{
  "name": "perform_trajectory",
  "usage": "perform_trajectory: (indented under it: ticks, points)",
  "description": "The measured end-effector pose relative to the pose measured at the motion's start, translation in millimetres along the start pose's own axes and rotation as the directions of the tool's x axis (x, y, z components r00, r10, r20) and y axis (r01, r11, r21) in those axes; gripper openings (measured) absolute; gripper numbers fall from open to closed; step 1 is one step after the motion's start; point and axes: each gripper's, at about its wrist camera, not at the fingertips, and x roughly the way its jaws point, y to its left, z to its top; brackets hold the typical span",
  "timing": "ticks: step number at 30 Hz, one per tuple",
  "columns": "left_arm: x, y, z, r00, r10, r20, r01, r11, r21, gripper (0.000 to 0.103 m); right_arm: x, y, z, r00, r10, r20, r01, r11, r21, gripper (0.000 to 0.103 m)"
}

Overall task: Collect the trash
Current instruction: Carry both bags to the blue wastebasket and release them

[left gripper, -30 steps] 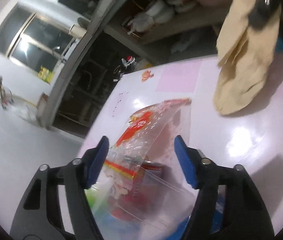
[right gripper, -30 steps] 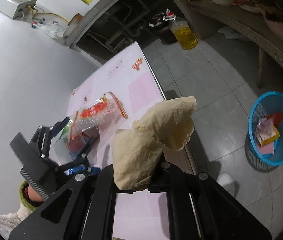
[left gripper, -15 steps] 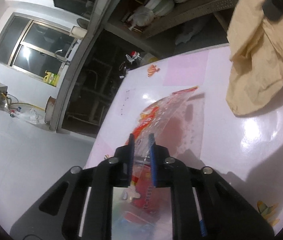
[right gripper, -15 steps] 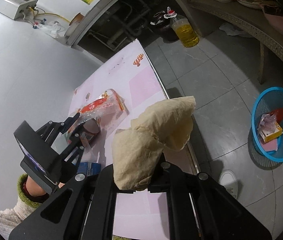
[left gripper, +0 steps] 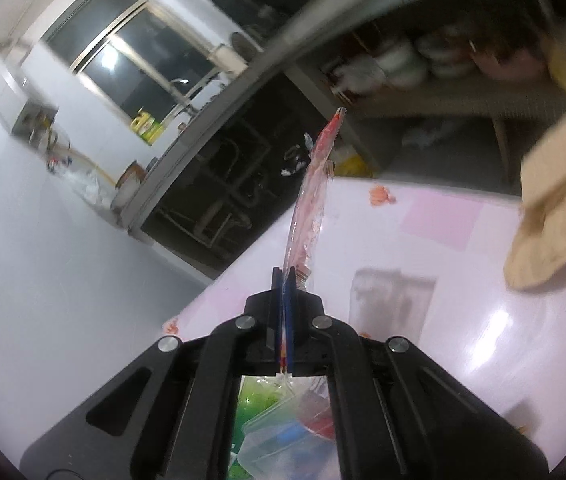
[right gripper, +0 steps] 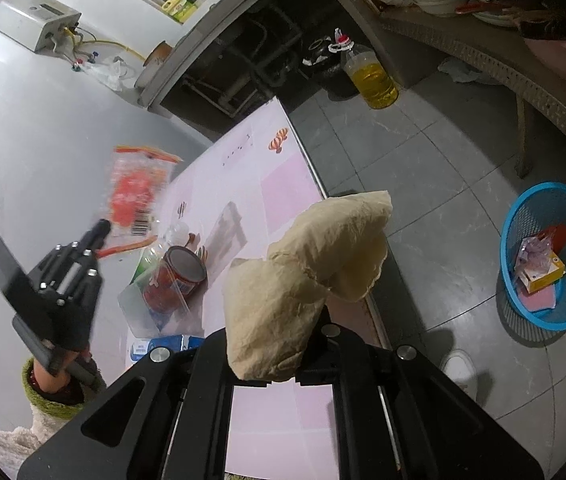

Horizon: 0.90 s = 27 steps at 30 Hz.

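floor basket (right gripper: 554, 312) — right view only

I am looking through two fisheye wrist cameras, each sitting just behind its own black fingers. The left one is hovering close over the pink table (left gripper: 463, 320) and facing along it toward the dark counter opening beyond the table's far end. The right one is sitting higher at the table's (right gripper: 283, 184) floor-side edge, tilting down across it. Both are sharing the table's far end, the counter, and the tan paper bag (right gripper: 307, 276) (left gripper: 551, 216).
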Motion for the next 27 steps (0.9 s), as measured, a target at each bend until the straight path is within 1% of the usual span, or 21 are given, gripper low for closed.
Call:
perform_trajectory:
  ticks: [3,4,6,9,10,12,13,14,15,16,18,19,21,22,23,24,26,27]
  points:
    - [-9.6,18.1,11.5,0.997,-0.065,0.030,0.068,0.992,-0.109,0.000,-6.7,-2.8,0.9,1.000,0.000,0.016,0.000,1.000,0.007,0.007]
    - [-12.8,24.0,16.1,0.993,-0.109,0.045,0.114,0.981,-0.154,0.000,-10.1,-3.6,0.0,1.000,-0.002,0.025,0.002,1.000,0.010,0.007]
    - [-19.3,30.8,23.0,0.979,-0.189,0.075,0.201,0.953,-0.226,0.000,-16.6,-5.8,0.0,0.999,-0.005,0.041,0.004,1.000,0.019,0.007]
    - [-23.5,33.9,35.8,0.939,-0.321,0.125,0.345,0.885,-0.313,0.000,-28.3,-11.5,1.3,0.997,-0.016,0.073,0.013,0.999,0.031,0.007]
    - [-23.2,32.7,42.3,0.919,-0.366,0.144,0.394,0.855,-0.339,0.000,-33.2,-14.5,1.7,0.996,-0.021,0.085,0.018,0.999,0.038,0.007]
    - [-24.1,25.5,52.5,0.889,-0.423,0.174,0.457,0.814,-0.359,0.000,-47.9,-24.5,2.3,0.992,-0.039,0.118,0.032,0.998,0.058,0.007]
    - [-24.5,17.8,61.8,0.865,-0.462,0.196,0.501,0.786,-0.363,0.000,-55.0,-28.8,2.2,0.989,-0.051,0.136,0.042,0.997,0.068,0.007]
    - [-23.7,11.0,65.9,0.851,-0.484,0.206,0.525,0.770,-0.363,0.000,-65.4,-35.7,0.6,0.984,-0.076,0.160,0.063,0.995,0.083,0.007]
    - [-22.7,0.2,74.7,0.825,-0.521,0.218,0.564,0.742,-0.362,0.000,-74.0,-41.8,-0.4,0.979,-0.098,0.178,0.082,0.992,0.097,0.007]
    - [-21.1,-8.7,79.7,0.807,-0.547,0.223,0.590,0.722,-0.361,0.000,-82.5,-48.9,-1.8,0.973,-0.122,0.195,0.102,0.988,0.113,0.007]
    - [-14.6,-31.0,91.7,0.754,-0.616,0.230,0.653,0.664,-0.364,0.000,-103.2,-69.3,-4.7,0.956,-0.180,0.232,0.145,0.976,0.161,0.007]
    - [-8.7,-46.3,98.6,0.714,-0.663,0.227,0.692,0.617,-0.374,0.000,-111.6,-78.3,-6.9,0.948,-0.206,0.244,0.163,0.969,0.185,0.007]
    - [0.3,-73.3,107.3,0.645,-0.734,0.212,0.744,0.540,-0.395,0.000,-128.8,-101.0,-11.8,0.929,-0.261,0.261,0.198,0.949,0.244,0.007]
    - [9.2,-89.5,112.9,0.596,-0.779,0.196,0.771,0.485,-0.413,0.000,-134.3,-110.0,-13.5,0.923,-0.280,0.264,0.208,0.941,0.268,0.007]
    - [18.2,-103.3,116.9,0.553,-0.813,0.179,0.787,0.440,-0.433,0.000,-139.7,-122.0,-17.3,0.915,-0.305,0.263,0.223,0.928,0.300,0.007]
    - [30.1,-121.9,121.7,0.506,-0.849,0.154,0.796,0.391,-0.463,0.000,-143.1,-131.1,-20.4,0.911,-0.322,0.259,0.233,0.918,0.321,0.007]
    - [46.4,-148.7,127.1,0.462,-0.880,0.109,0.793,0.356,-0.494,0.000,-146.7,-152.1,-25.2,0.905,-0.351,0.241,0.250,0.896,0.366,0.007]
    - [52.8,-161.1,129.7,0.443,-0.892,0.087,0.793,0.344,-0.503,0.000,-146.8,-162.1,-27.0,0.903,-0.364,0.229,0.260,0.885,0.386,0.007]
